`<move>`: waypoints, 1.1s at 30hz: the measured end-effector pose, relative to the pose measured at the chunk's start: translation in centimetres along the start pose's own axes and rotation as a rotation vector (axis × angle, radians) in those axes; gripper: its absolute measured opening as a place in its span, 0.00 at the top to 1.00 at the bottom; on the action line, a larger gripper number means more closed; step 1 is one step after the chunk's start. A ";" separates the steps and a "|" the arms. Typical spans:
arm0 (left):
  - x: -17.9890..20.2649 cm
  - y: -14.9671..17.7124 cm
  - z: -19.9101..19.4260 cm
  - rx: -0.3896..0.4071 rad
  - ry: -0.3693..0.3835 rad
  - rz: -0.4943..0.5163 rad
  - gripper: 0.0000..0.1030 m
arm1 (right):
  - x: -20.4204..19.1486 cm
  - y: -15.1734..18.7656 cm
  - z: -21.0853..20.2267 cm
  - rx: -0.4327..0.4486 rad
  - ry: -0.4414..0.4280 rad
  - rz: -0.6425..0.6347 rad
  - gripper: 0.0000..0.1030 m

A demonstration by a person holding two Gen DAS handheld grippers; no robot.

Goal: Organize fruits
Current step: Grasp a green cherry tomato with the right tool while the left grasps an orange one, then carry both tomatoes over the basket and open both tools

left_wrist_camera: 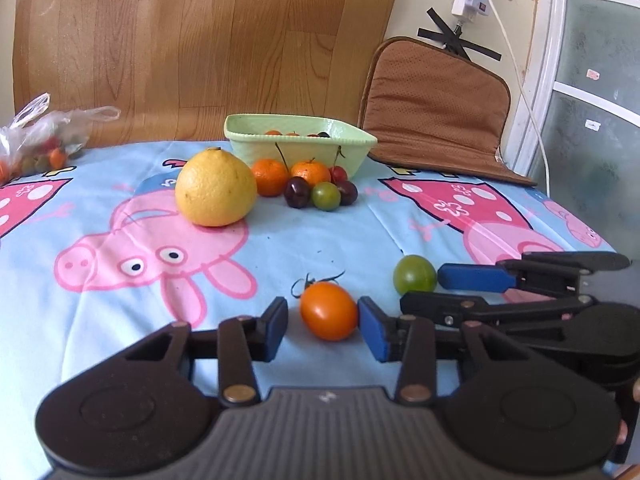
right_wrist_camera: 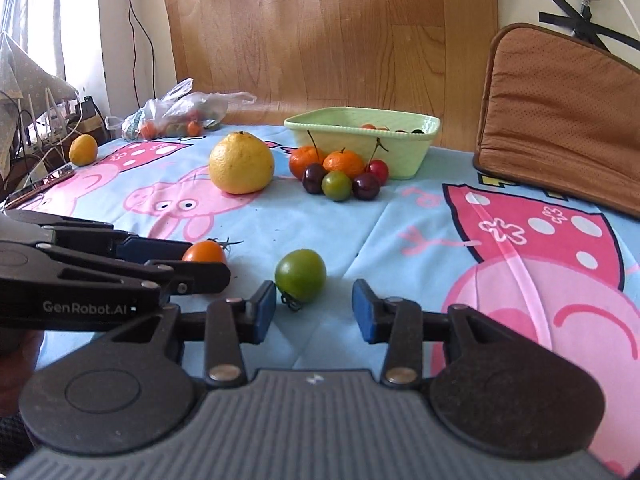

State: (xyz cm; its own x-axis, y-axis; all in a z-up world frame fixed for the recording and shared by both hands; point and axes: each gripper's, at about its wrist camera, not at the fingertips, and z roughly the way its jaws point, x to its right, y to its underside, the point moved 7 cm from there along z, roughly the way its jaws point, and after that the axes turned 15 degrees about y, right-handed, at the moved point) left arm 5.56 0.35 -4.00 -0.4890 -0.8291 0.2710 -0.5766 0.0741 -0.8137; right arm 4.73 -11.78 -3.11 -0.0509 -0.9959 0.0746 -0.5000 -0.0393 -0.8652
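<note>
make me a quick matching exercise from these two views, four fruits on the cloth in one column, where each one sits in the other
1. orange tomato
2. green tomato
3. big yellow citrus
4. small yellow fruit

a. far left edge of the cloth
b. between the left gripper's open jaws
c. on the pig print, left of the basket
d. just ahead of the right gripper's open jaws

Pairs: 1-b, 2-d, 3-c, 4-a

small fruits (left_wrist_camera: 318, 184) before basket (left_wrist_camera: 240, 130), big citrus (left_wrist_camera: 216, 188) left
</note>
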 end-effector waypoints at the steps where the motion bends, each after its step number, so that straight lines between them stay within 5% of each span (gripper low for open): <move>1: 0.0 0.0 0.0 0.003 0.010 -0.004 0.69 | -0.1 0.0 0.0 0.000 -0.002 -0.002 0.57; 5: 0.0 -0.1 -0.1 0.010 0.034 -0.018 0.70 | -0.8 -0.1 0.1 0.005 -0.026 -0.022 0.70; 18: -0.7 -7.9 1.6 0.086 0.072 0.027 0.70 | 1.5 -4.8 1.9 0.084 -0.017 0.084 0.71; 26: -5.4 -15.9 7.2 0.081 0.030 -0.018 0.70 | 5.1 -11.0 7.1 0.135 0.026 0.157 0.70; 33: -8.1 -17.7 13.0 -0.009 -0.020 -0.055 0.69 | 5.6 -12.8 12.4 0.110 0.035 0.157 0.69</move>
State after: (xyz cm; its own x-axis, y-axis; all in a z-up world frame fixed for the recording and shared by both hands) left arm 28.23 -1.48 1.52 -0.4433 -0.8427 0.3054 -0.6082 0.0325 -0.7931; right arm 21.55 -17.89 2.21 -0.1523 -0.9871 -0.0499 -0.3863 0.1059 -0.9163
